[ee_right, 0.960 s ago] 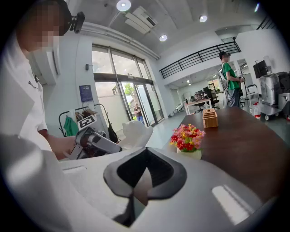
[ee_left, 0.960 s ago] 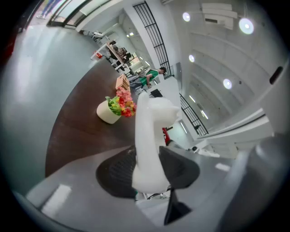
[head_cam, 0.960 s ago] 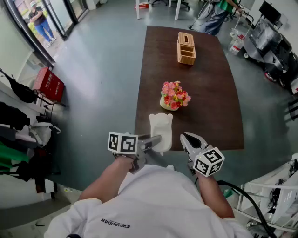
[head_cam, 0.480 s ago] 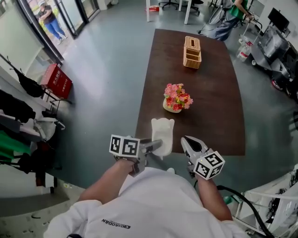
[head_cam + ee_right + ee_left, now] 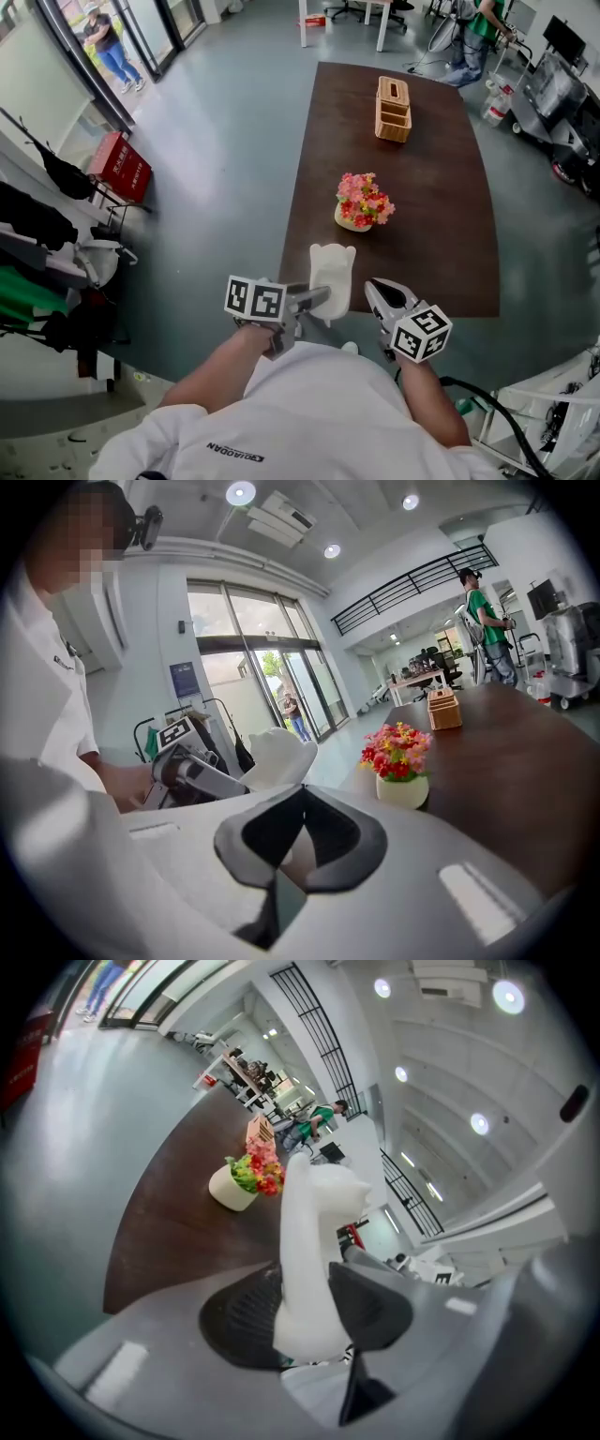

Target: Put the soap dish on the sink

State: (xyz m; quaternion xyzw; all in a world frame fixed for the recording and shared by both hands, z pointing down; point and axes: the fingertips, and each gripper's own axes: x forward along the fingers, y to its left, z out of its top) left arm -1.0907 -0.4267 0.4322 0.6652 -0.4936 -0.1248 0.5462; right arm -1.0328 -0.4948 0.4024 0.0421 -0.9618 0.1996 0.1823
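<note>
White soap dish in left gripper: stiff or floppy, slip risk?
Probably stiff: the soap dish juts past the left gripper without sagging. Likely light: held by one end alone. Smooth surface, so it may pivot in the jaws.

One dark brown table (image 5: 422,234) is here. It bears two things: one pot of flowers (image 5: 363,202) near its middle and one wicker box (image 5: 394,110) toward its far end. One white soap dish (image 5: 332,267) shows at the table's near edge. Two grippers are there too, the left gripper (image 5: 317,298) and the right gripper (image 5: 377,286), each with one marker cube. One red box (image 5: 120,166) stands left of the table. Two people are off from it: one person in green (image 5: 478,37) past its far end and one person by the glass doors (image 5: 112,42) far to its left.
</note>
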